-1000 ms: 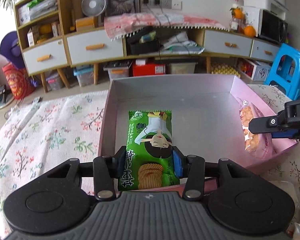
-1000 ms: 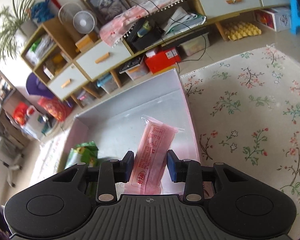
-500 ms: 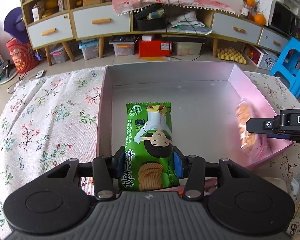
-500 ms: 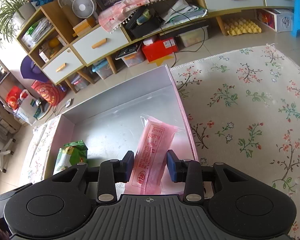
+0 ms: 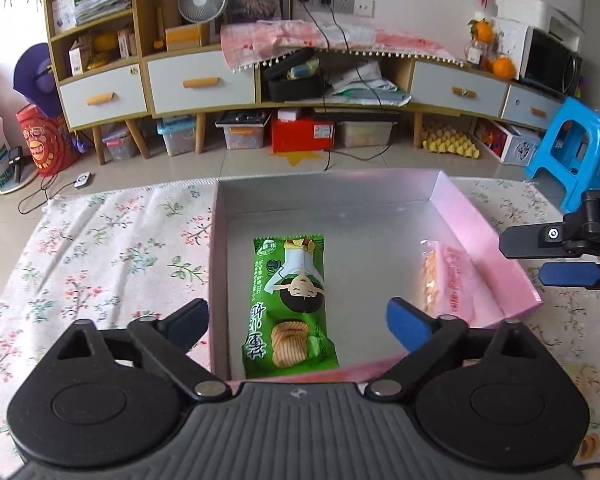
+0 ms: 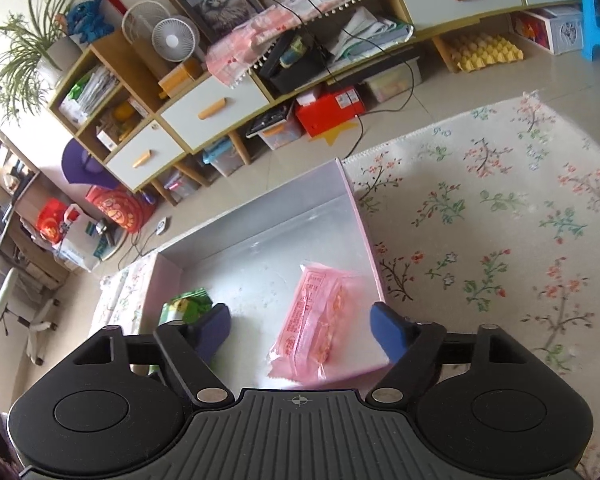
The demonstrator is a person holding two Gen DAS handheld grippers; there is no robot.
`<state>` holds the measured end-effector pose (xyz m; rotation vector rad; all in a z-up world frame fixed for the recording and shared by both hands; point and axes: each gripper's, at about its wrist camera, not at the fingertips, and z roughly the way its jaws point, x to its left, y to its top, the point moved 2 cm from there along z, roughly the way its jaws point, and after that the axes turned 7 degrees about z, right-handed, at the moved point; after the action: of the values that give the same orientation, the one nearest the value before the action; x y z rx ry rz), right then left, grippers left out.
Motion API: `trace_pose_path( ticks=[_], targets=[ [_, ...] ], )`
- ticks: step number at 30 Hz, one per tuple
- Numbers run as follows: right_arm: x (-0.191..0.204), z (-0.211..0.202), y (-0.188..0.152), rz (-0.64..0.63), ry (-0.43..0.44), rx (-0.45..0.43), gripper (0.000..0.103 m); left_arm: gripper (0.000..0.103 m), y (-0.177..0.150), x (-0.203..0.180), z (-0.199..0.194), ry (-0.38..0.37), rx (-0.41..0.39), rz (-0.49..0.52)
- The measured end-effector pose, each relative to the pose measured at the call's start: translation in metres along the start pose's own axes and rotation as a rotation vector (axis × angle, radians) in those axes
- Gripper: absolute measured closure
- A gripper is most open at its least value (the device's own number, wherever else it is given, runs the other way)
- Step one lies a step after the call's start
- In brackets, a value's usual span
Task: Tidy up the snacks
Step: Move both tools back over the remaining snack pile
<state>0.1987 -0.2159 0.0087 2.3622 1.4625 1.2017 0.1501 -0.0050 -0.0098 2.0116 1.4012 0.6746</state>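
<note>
Two snack packets lie inside the pink box (image 5: 480,216), whose floor is silver-grey and whose walls are low. The green packet (image 5: 290,304) rests flat on the box floor near the left wall, lengthwise, with its near end almost at the front wall; in the right wrist view only a corner of it (image 6: 188,304) shows behind a finger. The pink packet (image 5: 448,284) sits by the right wall, leaning partly against it, and it looks slightly blurred in the right wrist view (image 6: 320,320).

The left gripper (image 5: 298,320) is spreading its jaws, now wide; the green packet lies between the blue pads but neither pad touches it. The right gripper (image 6: 300,326) is likewise opening, its pads standing clear on either side of the pink packet, gripping nothing. From the left wrist view the right gripper's fingers (image 5: 540,236) hang over the right rim of the box.

The box stands on a desk covered by a floral cloth (image 6: 500,220). Beyond it are a tiled floor, a low cabinet (image 5: 204,80) with white drawers and a blue stool (image 5: 576,148)
</note>
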Motion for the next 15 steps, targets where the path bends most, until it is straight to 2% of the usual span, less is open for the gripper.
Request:
trace_pose_path(
  ticks=[2,5,11,15],
  targets=[
    [0.003,-0.012,-0.001,-0.022,0.000,-0.007,0.018,0.001,0.000,0.001,-0.009,0.005,-0.012,-0.005],
    [0.009,-0.028,-0.003,-0.051,-0.002,-0.028,0.014,0.000,-0.001,0.003,-0.024,0.018,-0.022,-0.020],
    [0.018,-0.058,-0.002,-0.116,0.004,-0.092,0.013,0.000,-0.004,0.011,-0.046,0.044,-0.060,-0.060],
    [0.022,-0.072,-0.004,-0.166,-0.006,-0.100,0.013,0.000,-0.011,0.017,-0.059,0.027,-0.073,-0.097]
  ],
)
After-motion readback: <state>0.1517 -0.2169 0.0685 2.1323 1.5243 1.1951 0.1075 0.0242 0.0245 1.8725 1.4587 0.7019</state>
